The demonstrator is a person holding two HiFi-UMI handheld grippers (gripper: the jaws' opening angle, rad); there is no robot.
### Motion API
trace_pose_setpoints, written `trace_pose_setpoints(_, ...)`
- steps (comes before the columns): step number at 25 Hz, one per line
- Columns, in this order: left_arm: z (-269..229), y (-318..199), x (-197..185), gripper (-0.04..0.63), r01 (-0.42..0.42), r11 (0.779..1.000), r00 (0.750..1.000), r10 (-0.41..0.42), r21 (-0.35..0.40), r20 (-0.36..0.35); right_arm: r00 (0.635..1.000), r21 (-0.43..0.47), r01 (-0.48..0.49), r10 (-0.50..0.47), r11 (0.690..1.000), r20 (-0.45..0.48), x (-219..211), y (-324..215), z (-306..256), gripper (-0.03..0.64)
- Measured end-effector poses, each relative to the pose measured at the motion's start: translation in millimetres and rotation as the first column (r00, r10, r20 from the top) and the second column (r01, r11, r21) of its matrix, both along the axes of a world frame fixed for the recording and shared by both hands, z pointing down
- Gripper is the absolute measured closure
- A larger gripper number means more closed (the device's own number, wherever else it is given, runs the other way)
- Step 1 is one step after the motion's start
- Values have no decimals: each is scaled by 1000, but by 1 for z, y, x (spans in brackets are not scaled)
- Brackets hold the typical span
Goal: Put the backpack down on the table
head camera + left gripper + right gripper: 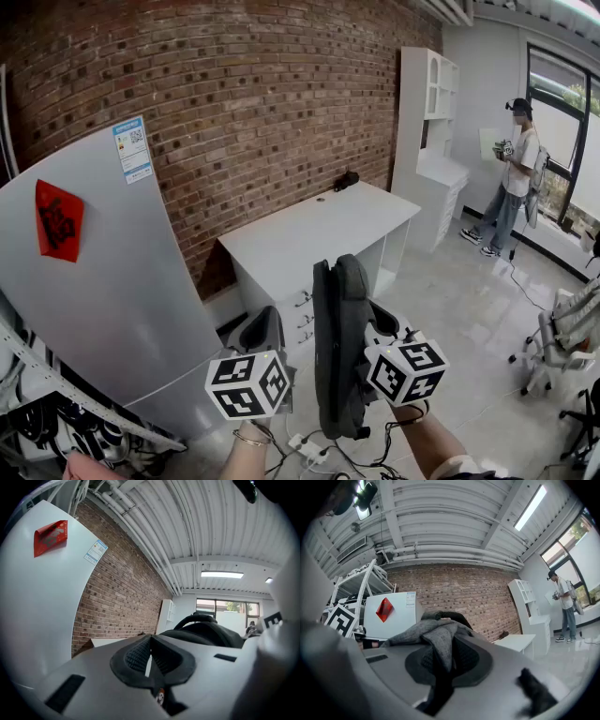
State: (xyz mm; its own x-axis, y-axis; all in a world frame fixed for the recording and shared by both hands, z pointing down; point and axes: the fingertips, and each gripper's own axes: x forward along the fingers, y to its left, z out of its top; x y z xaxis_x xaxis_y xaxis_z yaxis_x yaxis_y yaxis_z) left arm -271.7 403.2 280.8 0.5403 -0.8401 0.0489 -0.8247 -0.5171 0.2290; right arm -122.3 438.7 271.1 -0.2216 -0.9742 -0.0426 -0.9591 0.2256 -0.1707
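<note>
Closest to us, the backpack (337,347) hangs upright in the air between the two grippers, right up against the right gripper (373,326) and just beside the left gripper (261,330). It is well clear of the table (319,230), which stands further ahead below the brick wall (244,103).

In the right gripper view, we see the right gripper (440,656) with its jaws clamped on a fold of grey backpack (436,630) fabric, which bunches up out of the pads and drapes over them. In the left gripper view, the left gripper (150,656) has its jaws together with nothing between the ribbed pads, and the backpack (206,630) bulks up just off to its right.

The bag itself is dark grey to black, tall and slim edge-on to us, with a padded curved top and a loop handle.

Looking further out, the white table is bare except for a small dark object (347,180) at its far end by the wall. A pale fridge (103,281) with a red sticker (58,220) leans in on the left. Beyond the table stands a white cabinet (427,112), and a person (516,178) stands by the window at the far right.
</note>
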Motion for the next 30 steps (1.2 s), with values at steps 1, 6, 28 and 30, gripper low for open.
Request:
trace_pose_setpoints(1, 1, 1, -4, 583, -4, 1000, 1000, 4, -1, -2, 1000, -3, -4, 4, 1000, -1, -3, 2, 2, 574)
trace_pose_setpoints(6, 5, 8, -21, 583, -18, 1000, 1000, 18, 1, 2, 1000, -27, -23, 23, 999, 4, -16, 10, 12, 574)
trace_pose_setpoints(28, 18, -48, -50, 583, -25, 1000, 999, 25, 10, 41, 993, -72, -102, 105, 992, 49, -13, -55, 29, 574)
trace_pose_setpoints(30, 18, -63, -43, 583, -24, 1000, 999, 24, 15, 45, 992, -68, -103, 107, 992, 61, -3, -72, 28, 574)
